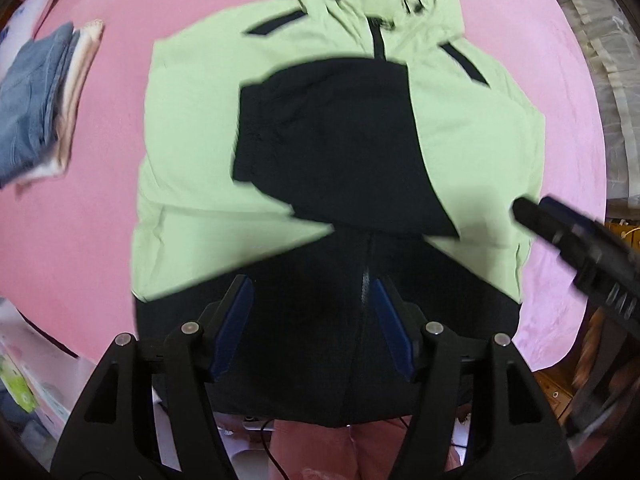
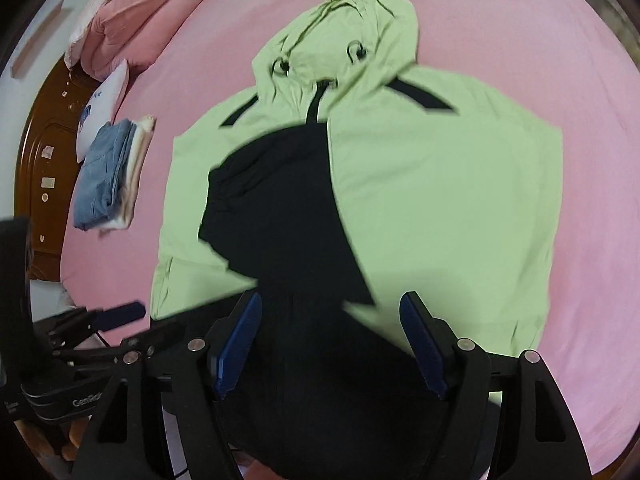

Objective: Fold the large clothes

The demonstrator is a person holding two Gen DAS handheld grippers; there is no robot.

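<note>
A light green and black hooded jacket lies flat on the pink bed, hood far, black hem near; it also shows in the right wrist view. A black sleeve is folded across its chest. My left gripper is open and empty above the black hem by the zipper. My right gripper is open and empty above the black lower part. The right gripper also shows at the right of the left wrist view. The left gripper shows at lower left in the right wrist view.
A stack of folded clothes, blue denim on top, sits on the bed left of the jacket. Pink pillows and a white pillow lie by the wooden headboard. The pink sheet extends to the right.
</note>
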